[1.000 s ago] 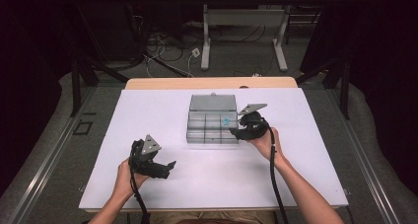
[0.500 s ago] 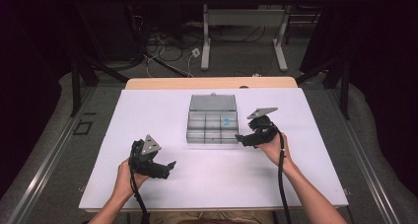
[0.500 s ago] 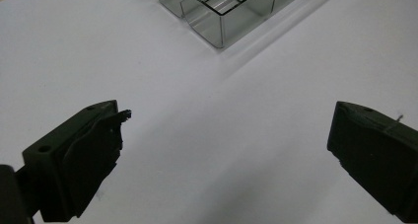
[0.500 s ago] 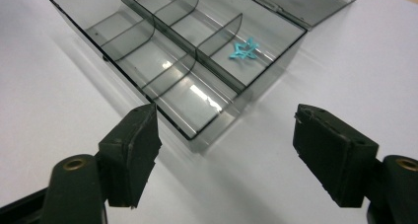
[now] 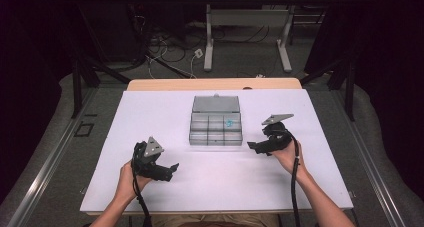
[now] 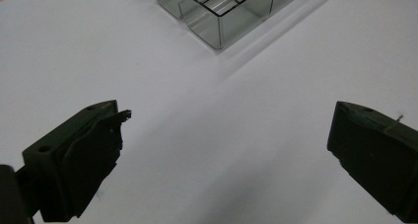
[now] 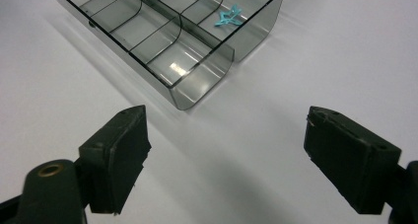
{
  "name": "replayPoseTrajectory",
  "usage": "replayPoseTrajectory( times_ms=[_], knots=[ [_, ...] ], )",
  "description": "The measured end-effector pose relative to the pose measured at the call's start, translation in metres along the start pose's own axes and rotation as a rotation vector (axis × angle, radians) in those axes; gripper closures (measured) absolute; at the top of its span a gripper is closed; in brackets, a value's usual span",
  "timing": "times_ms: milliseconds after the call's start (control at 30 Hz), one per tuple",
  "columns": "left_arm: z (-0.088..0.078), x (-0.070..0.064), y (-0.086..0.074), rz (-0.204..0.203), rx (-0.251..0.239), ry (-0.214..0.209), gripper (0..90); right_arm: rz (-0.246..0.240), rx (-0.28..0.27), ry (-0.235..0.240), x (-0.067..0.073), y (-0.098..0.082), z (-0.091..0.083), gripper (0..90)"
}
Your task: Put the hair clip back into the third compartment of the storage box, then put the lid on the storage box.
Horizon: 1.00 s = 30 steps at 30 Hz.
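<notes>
1. The desk (image 5: 150, 117) is the biggest thing here — a broad white top with a strip of bare wood showing along its far edge, and nothing on it but one box and the two hands.
2. A smoky clear compartment box (image 5: 215, 129) sits near the middle of the desk, a little toward the far side. Its lid lies open and flat behind it, and the tray is split into small cells in rows.
3. The left tool (image 5: 173, 166) rests low over the desk on the near left, held in the person's left hand (image 5: 131, 179), pointing toward the right. In the left gripper view its jaws stand wide apart with only white desk between them, and a corner of the box lies well ahead.
4. The right tool (image 5: 251, 146) is held in the right hand (image 5: 284, 154) just beside the box's near right corner, pointing left at it. Its jaws are also spread wide and grip nothing; they are near the box but not touching it.
5. Smallest of all — a little turquoise piece (image 7: 227, 17), spiky in outline, lies inside a cell on the box's right side, in the middle row as seen from above.
</notes>
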<state>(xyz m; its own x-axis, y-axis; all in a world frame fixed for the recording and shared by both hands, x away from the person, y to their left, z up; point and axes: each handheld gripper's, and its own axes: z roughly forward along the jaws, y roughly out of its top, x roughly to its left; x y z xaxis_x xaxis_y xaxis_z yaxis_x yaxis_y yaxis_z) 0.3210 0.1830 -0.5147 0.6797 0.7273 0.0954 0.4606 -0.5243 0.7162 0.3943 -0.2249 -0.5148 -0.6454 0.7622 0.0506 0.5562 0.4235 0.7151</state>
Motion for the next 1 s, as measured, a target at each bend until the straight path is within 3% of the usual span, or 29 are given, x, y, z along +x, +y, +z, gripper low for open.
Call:
replayPoseTrajectory(
  times_ms=[33,267,400,467,667,800,1000],
  knots=[
    [0.0,0.0,0.0,0.001,0.0,0.0,0.1,0.002,-0.018,-0.003,0.0,-0.002,0.0,15.8],
    [-0.001,-0.001,0.001,0.007,0.013,-0.009,0.1,0.0,-0.002,0.0,0.0,-0.007,-0.003,13.4],
    [0.001,0.0,0.003,0.015,0.011,0.006,0.1,-0.012,-0.003,0.004,0.001,-0.006,-0.003,11.7],
    [0.003,0.001,0.005,-0.011,0.002,-0.001,0.0,-0.012,-0.005,0.0,0.001,-0.006,-0.003,11.3],
    [0.008,0.004,0.014,-0.022,-0.019,-0.006,0.0,-0.003,-0.002,0.014,0.0,-0.006,-0.002,10.1],
    [0.016,0.007,0.022,-0.008,-0.005,-0.015,0.0,-0.011,-0.005,0.026,-0.001,-0.005,0.0,9.6],
    [0.022,0.014,0.033,-0.027,-0.017,-0.025,0.0,-0.013,0.008,0.02,-0.003,-0.006,0.001,9.2]
  ],
)
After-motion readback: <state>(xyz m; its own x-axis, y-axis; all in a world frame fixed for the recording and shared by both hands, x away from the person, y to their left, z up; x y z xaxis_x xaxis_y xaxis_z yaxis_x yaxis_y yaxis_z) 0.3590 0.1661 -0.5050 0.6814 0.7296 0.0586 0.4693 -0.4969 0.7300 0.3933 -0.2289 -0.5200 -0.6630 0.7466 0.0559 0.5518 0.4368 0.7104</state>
